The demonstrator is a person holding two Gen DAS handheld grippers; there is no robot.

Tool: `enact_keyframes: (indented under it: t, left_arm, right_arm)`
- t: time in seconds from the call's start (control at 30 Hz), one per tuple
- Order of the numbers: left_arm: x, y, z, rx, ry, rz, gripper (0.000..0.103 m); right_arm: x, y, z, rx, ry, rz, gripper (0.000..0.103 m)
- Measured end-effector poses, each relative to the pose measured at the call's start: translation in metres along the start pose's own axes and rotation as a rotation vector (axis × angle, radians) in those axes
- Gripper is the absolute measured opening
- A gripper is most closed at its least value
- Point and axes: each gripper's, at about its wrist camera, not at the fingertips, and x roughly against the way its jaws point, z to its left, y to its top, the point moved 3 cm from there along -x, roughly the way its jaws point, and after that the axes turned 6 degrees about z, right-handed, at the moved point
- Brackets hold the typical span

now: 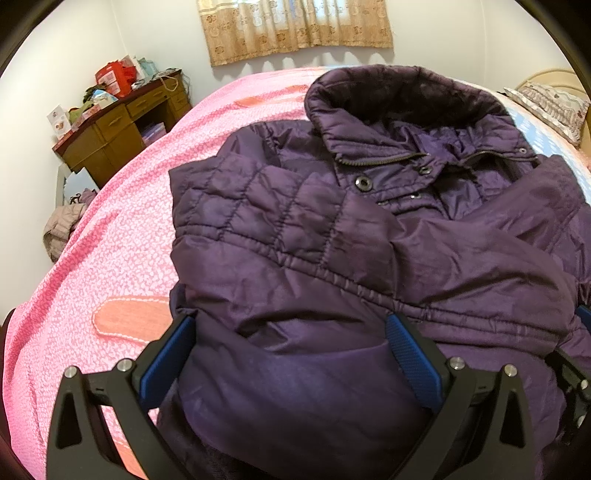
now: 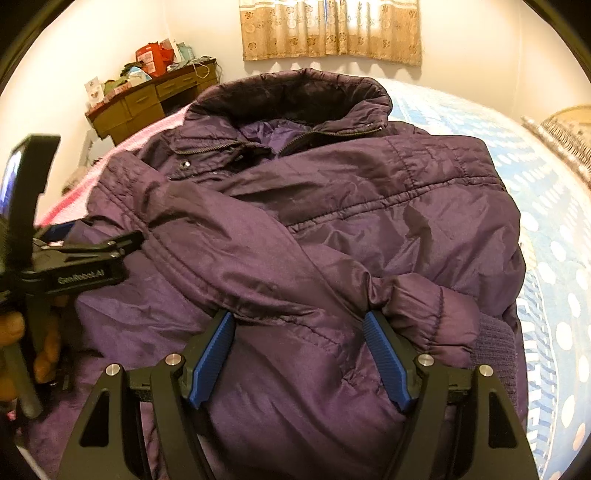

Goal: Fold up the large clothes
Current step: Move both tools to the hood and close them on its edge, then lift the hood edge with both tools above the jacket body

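Two covers share the bed I'm working over: a pink bedspread (image 1: 110,236) on the left side and a blue dotted sheet (image 2: 546,206) on the right. Across both lies the purple padded jacket (image 1: 332,266), front up, collar toward the curtain (image 1: 295,26), with its sleeves folded in over the chest. Beyond the bed's far left corner stands a wooden desk (image 1: 118,129) piled with clutter. My left gripper (image 1: 291,354) sits over the jacket's lower left part with its blue pads spread wide, fabric bulging between them but not pinched. My right gripper (image 2: 299,354) is likewise spread, its pads resting on the fabric just below the folded sleeve, near the knitted cuff (image 2: 495,343).
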Motion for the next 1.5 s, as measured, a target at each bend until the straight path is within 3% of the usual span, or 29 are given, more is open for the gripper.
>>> enact_keyframes:
  t: [0.07,0.2,0.33,0.4,0.63,0.77,0.93,1.03,1.07,1.1,1.13,1.17,1.2,1.23,1.37,1.5]
  left_arm:
    - [0.009,0.0,0.003,-0.03,-0.004,-0.017,0.103]
    - [0.047,0.009,0.007,-0.063,-0.04,-0.1,0.103]
    - [0.087,0.043,0.009,-0.081,-0.059,-0.219,0.103]
    - [0.088,0.064,0.008,-0.09,-0.067,-0.23,0.103]
    - [0.053,0.134,-0.005,-0.128,-0.009,-0.233,0.103]
    - [0.028,0.152,-0.014,-0.157,0.004,-0.19,0.103]
    - [-0.001,0.176,-0.014,-0.121,-0.052,-0.133,0.103]
    - [-0.013,0.184,-0.021,-0.146,-0.024,-0.138,0.103]
    - [-0.017,0.185,-0.024,-0.159,-0.013,-0.141,0.101]
    - [-0.02,0.184,-0.026,-0.171,-0.004,-0.145,0.089]
    - [-0.025,0.184,-0.031,-0.201,0.005,-0.141,0.07]
    - [-0.027,0.184,-0.033,-0.22,0.006,-0.133,0.059]
    - [-0.03,0.183,-0.036,-0.246,0.007,-0.123,0.033]
    - [-0.03,0.18,-0.037,-0.272,0.016,-0.118,0.017]
    - [-0.004,0.168,-0.033,-0.323,0.004,-0.216,0.015]
    - [0.01,0.144,-0.03,-0.409,-0.012,-0.235,0.013]
  right_arm:
    - [0.021,0.007,-0.001,0.004,0.018,0.0,0.074]
    - [0.063,0.032,-0.006,0.08,0.001,-0.086,0.075]
    - [0.076,0.073,-0.031,0.065,0.008,-0.137,0.075]
    - [0.072,0.097,-0.043,0.065,-0.001,-0.146,0.075]
    - [0.034,0.168,-0.067,0.117,-0.07,-0.14,0.075]
    - [0.006,0.196,-0.071,0.135,-0.047,-0.123,0.075]
    - [-0.036,0.228,-0.069,0.189,-0.082,-0.087,0.075]
    - [-0.055,0.241,-0.071,0.212,-0.111,-0.07,0.075]
    - [-0.061,0.244,-0.072,0.22,-0.122,-0.059,0.068]
    - [-0.066,0.245,-0.073,0.228,-0.124,-0.046,0.045]
    - [-0.071,0.246,-0.073,0.239,-0.117,-0.028,0.033]
    - [-0.074,0.245,-0.074,0.244,-0.112,-0.015,0.019]
    - [-0.074,0.242,-0.075,0.246,-0.109,-0.013,0.017]
    - [-0.072,0.239,-0.074,0.253,-0.102,-0.018,0.015]
    - [-0.058,0.22,-0.071,0.306,-0.098,-0.051,0.013]
    - [-0.054,0.198,-0.073,0.333,-0.077,-0.039,0.012]
